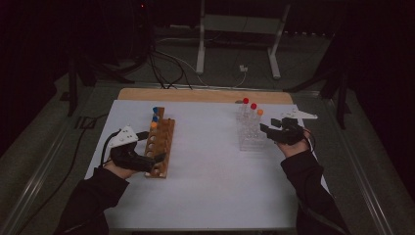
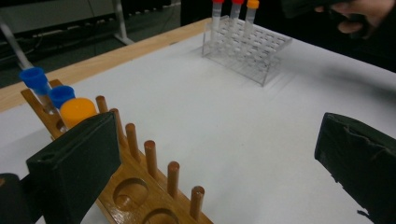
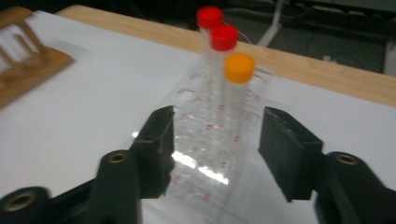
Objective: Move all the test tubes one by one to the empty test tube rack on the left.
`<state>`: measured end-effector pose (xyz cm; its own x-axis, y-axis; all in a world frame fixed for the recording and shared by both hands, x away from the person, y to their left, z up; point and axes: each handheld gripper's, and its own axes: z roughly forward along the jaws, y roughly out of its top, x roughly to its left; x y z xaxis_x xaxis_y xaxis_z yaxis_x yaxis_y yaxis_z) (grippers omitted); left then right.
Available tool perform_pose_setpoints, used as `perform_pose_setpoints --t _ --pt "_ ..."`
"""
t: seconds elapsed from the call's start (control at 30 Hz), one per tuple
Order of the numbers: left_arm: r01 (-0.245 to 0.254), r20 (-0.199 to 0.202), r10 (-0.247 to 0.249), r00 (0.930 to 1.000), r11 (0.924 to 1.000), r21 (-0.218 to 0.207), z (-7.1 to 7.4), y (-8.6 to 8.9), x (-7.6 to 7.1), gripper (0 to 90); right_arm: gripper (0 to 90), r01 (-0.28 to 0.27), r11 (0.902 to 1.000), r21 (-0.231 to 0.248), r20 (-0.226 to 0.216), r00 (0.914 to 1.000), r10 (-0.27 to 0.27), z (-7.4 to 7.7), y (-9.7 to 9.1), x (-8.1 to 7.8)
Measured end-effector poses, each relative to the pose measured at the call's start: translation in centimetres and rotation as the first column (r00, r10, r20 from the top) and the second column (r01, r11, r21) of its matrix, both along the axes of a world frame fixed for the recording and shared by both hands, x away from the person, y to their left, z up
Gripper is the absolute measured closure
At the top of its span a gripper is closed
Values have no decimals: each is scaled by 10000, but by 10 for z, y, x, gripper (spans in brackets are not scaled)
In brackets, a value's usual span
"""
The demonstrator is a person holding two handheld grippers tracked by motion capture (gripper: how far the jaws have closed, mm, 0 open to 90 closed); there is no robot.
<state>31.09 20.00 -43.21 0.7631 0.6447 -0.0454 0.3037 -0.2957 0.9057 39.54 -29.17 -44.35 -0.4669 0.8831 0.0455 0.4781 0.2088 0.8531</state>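
Clear plastic rack (image 3: 205,140), round-capped tubes; pegged wooden rack (image 2: 140,186).

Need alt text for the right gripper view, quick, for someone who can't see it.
The right tool points at a clear plastic tube rack on the white table sheet, jaws apart on either side of it. One orange-capped tube and two red-capped tubes stand in it.

Two black jaws of the right gripper (image 3: 215,154) rise from six o'clock, standing apart on either side of the clear rack (image 3: 205,154). An orange-capped tube (image 3: 239,70) stands at twelve o'clock, two red-capped tubes (image 3: 223,38) behind it. A blurred wooden rack (image 3: 28,70) lies at ten o'clock.
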Motion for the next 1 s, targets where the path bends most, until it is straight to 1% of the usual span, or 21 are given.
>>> perform_pose_setpoints --t 0.03,0.1,0.13,0.2,0.23,0.37,0.4,0.47,0.53,0.6,0.7,0.73,0.77,0.83,0.93,1.0 --pt "2 -6 -2 10000 10000 19 0 0 0 11 482 -14 10000 -34 -90 10000 14 -1 0 3" --pt "-18 20 17 10000 10000 28 0 0 -1 11 505 152 9996 -225 -283 9995 -158 -5 2 12" --pt "24 -5 -24 10000 10000 8 0 1 -1 11 509 195 9996 -194 -362 9991 -202 -6 3 16" --pt "-1 24 1 10000 10000 26 0 1 -1 10 529 356 9987 -354 -501 9980 -374 -9 5 23" --pt "30 -9 -30 10000 10000 20 0 1 -1 11 541 419 9987 -297 -523 9977 -434 -11 5 28" --pt "-34 41 34 10000 10000 13 0 2 -1 11 594 704 9968 -377 -661 9952 -728 -14 6 39" --pt "-46 41 46 10000 10000 7 0 2 -1 11 604 684 9970 -361 -748 9947 -710 -16 7 42" --pt "-17 47 17 10000 10000 24 0 2 -1 11 634 618 9979 -182 -873 9942 -632 -18 6 46" --pt "36 -48 -35 10000 10000 57 0 1 -1 11 637 591 9982 -132 -989 9933 -601 -20 8 49" --pt "44 -76 -44 10000 10000 85 -1 1 0 11 669 656 9978 -98 -1029 9925 -662 -21 11 51" --pt "62 -63 -61 10000 9999 89 -2 0 0 11 669 794 9967 -162 -971 9920 -806 -23 14 53" --pt "74 -62 -74 10000 9999 82 -2 0 0 11 687 845 9964 -103 -976 9916 -851 -23 14 54" --pt "55 -44 -55 10000 9999 88 -2 0 0 11 701 770 9970 -32 -969 9923 -769 -23 14 54" --pt "60 -71 -59 10000 9999 94 -2 1 0 11 736 750 9969 -247 -876 9932 -769 -23 17 54" --pt "94 -106 -93 9999 9999 124 -2 0 0 11 751 781 9945 -694 -789 9934 -835 -21 21 53" --pt "126 -113 -125 9999 9998 136 -2 0 0 11 752 794 9943 -709 -749 9936 -847 -18 21 52"
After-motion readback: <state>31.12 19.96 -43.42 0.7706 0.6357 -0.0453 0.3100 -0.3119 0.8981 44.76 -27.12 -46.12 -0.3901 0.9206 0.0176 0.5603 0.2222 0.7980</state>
